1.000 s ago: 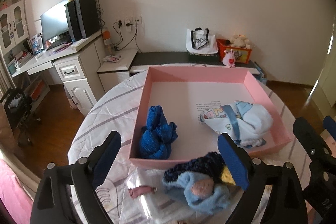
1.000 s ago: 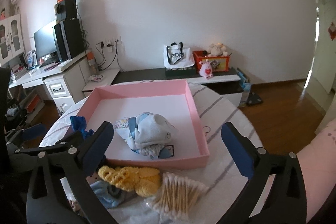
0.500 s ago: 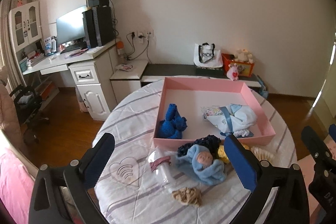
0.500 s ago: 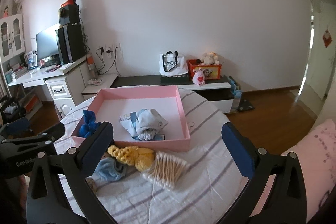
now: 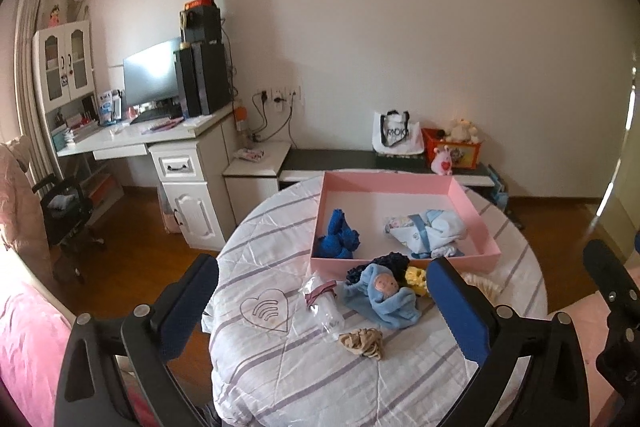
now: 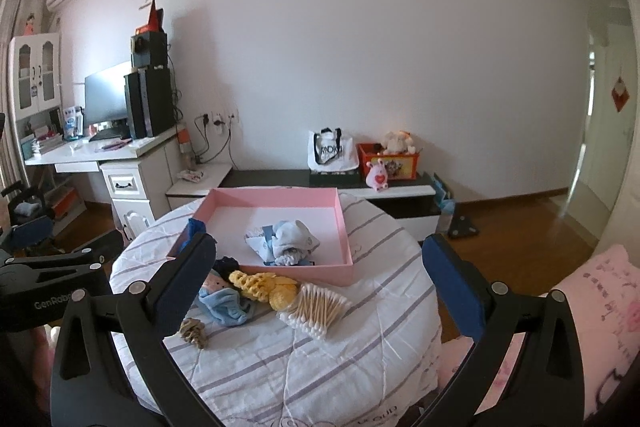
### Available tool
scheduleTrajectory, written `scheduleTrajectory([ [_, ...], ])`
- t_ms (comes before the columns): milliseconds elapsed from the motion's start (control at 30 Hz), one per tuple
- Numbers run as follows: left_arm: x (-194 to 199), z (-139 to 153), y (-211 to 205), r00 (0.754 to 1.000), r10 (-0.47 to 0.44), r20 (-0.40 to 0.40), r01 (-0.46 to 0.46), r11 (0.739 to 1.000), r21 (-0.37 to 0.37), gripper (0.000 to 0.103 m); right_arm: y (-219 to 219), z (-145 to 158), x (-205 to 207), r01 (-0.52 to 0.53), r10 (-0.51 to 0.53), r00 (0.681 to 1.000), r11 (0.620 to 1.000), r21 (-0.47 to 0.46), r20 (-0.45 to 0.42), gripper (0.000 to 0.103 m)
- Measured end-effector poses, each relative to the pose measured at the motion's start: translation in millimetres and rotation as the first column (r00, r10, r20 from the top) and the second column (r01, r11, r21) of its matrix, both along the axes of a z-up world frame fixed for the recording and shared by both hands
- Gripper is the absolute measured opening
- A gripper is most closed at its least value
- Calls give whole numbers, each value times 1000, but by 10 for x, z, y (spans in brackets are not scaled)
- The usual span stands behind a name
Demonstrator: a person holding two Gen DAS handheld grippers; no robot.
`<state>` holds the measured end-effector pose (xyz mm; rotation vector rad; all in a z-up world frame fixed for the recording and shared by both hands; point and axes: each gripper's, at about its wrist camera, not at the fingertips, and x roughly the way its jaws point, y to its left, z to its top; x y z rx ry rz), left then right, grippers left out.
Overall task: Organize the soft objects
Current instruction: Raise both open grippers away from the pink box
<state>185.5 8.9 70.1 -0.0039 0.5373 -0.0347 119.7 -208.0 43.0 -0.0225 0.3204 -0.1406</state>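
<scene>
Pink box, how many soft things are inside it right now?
2. In the pink box, a dark blue knitted bundle sits near its left wall and a pale blue and white cloth bundle lies toward the right. Something smaller could be hidden beneath them.

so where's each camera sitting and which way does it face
Left wrist: on the left gripper, looking forward and down over the table to the pink box; its open blue fingers and the right gripper's edge show.
Right wrist: on the right gripper, same direction; the left gripper shows at left.
Shared: box, blue doll, far wall.
</scene>
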Motion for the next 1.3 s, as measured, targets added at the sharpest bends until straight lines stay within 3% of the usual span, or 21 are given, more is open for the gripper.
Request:
scheduleTrajectory([
  [600, -1047, 263, 84, 985, -2, 171, 4, 1000, -10, 103, 174, 354, -807, -21, 26, 984, 999, -29, 177, 103],
  [1000, -1384, 284, 162, 972, -10, 237, 20, 999, -41, 103, 205, 401, -1034, -7, 17, 978, 999, -45, 206, 103],
  [1300, -1368, 230, 119, 972, 1, 235, 7, 999, -34, 103, 191, 395, -1028, -13, 22, 980, 999, -50, 198, 103],
])
